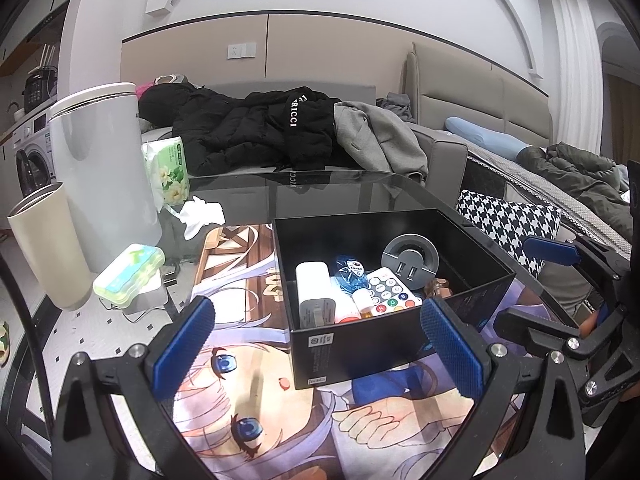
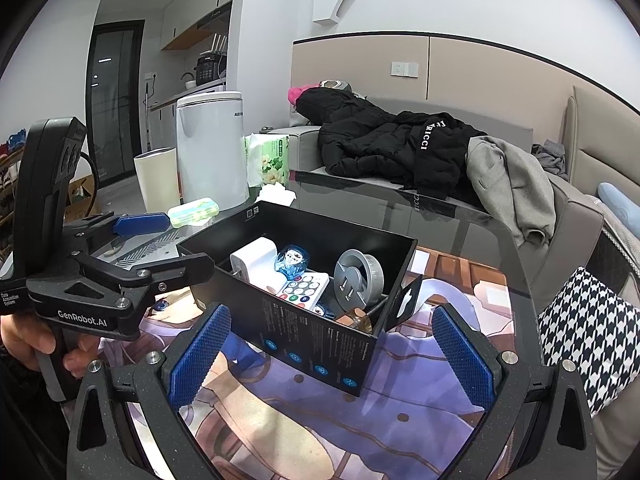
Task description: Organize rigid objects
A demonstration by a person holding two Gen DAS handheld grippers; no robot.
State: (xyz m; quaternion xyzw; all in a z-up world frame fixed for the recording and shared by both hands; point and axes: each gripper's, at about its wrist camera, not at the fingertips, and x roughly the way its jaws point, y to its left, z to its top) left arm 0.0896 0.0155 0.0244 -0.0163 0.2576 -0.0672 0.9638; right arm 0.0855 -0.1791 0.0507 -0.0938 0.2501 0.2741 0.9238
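Black box (image 1: 360, 344) holding charger (image 1: 314, 294), remote (image 1: 390, 292), grey USB socket (image 1: 410, 258); left gripper (image 1: 320, 344) and right gripper (image 2: 330, 354) both spread wide, empty.

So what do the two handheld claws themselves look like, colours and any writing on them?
Both claws are black plastic frames with silver screws and two fingers faced with blue, cross-hatch textured pads. The left claw, seen from the right wrist view, has white lettering "GenRobot.AI" and "Data Acquisition System" on its body. The right claw looks alike.
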